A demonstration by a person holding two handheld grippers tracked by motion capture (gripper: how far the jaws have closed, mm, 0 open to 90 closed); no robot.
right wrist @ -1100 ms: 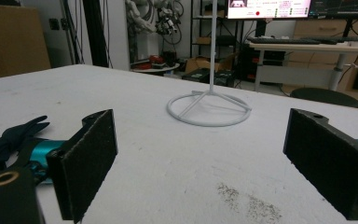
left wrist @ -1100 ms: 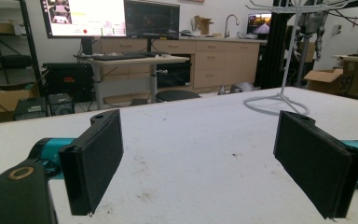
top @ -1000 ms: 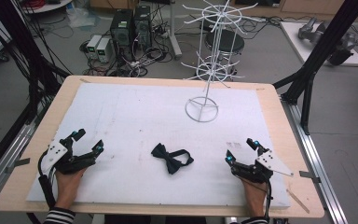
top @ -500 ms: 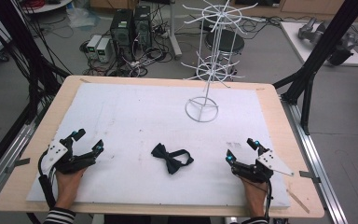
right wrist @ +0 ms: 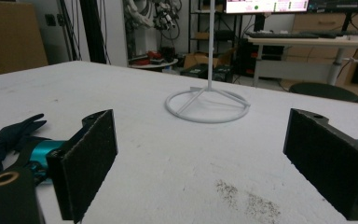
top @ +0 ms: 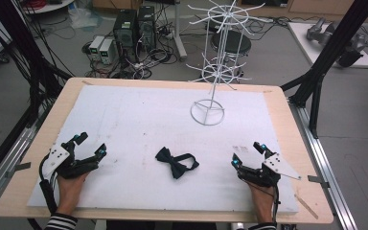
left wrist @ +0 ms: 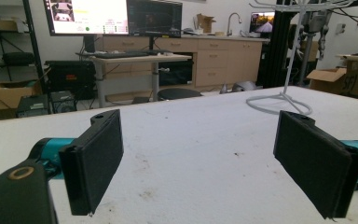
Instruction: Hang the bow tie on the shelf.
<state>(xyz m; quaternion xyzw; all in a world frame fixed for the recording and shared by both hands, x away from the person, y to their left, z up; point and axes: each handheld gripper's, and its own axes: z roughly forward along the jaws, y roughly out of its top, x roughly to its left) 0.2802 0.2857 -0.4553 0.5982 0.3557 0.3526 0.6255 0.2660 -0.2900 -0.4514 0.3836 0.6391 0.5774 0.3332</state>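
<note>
One black bow tie (top: 176, 163) at lower centre, probably flat, between two wide-open, empty grippers: left (top: 90, 146), right (top: 247, 153).

Each hand-held unit, the left gripper (top: 87, 145) and the right gripper (top: 249, 154), has a black body, two flat rectangular black jaws faced with dark textured pads, teal fittings at the jaw bases, a grey three-cornered top plate and a trailing black cable; the person's cuffs are black-and-white striped.
</note>
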